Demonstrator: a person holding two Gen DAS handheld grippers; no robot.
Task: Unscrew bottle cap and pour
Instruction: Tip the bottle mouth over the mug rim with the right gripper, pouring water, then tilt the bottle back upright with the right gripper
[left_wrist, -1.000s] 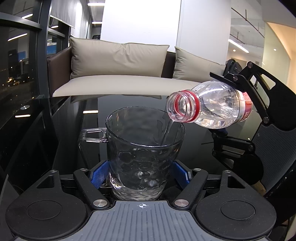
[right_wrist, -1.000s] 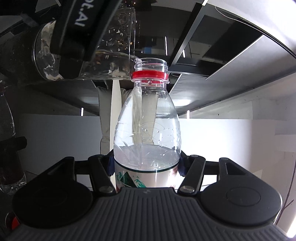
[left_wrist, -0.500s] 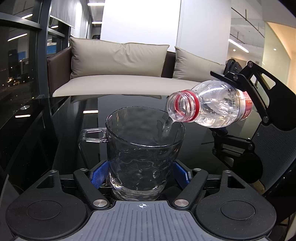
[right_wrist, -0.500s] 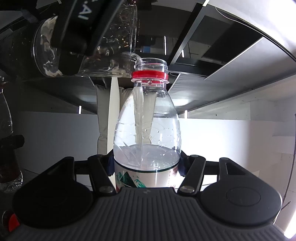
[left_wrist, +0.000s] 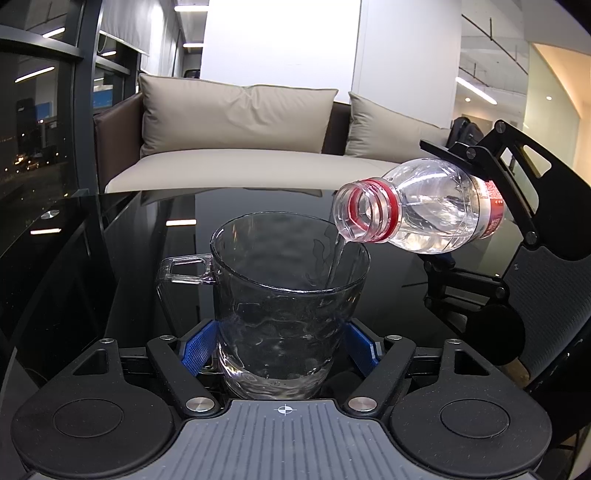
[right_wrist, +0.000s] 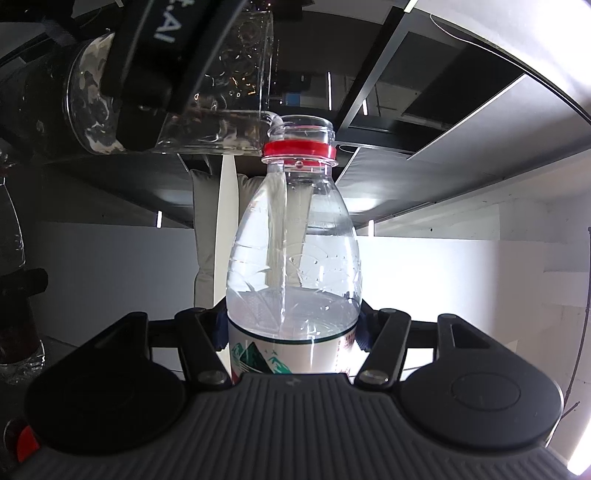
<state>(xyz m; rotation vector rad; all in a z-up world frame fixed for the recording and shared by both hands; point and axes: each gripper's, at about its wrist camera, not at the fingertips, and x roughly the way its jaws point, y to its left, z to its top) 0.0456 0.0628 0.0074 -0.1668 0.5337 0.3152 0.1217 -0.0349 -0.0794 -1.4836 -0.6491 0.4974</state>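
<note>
My left gripper (left_wrist: 284, 341) is shut on a clear glass mug (left_wrist: 284, 310) with its handle to the left, standing on the black glass table (left_wrist: 110, 280). My right gripper (right_wrist: 291, 325) is shut on a clear plastic water bottle (right_wrist: 293, 266) with a red neck ring and no cap. In the left wrist view the bottle (left_wrist: 424, 210) lies tilted, mouth over the mug's right rim, and a thin stream of water runs into the mug. The mug (right_wrist: 207, 110) shows at the upper left of the right wrist view, beside the bottle mouth.
A beige sofa (left_wrist: 236, 147) with cushions stands behind the table. Dark windows are on the left. A red object (right_wrist: 26, 441), partly hidden, and a glass item (right_wrist: 14, 332) show at the left edge of the right wrist view.
The bottle keeps pouring in nearly the same place, tilted slightly further. The water level in the mug has risen a little. The left gripper and mug have not moved.
</note>
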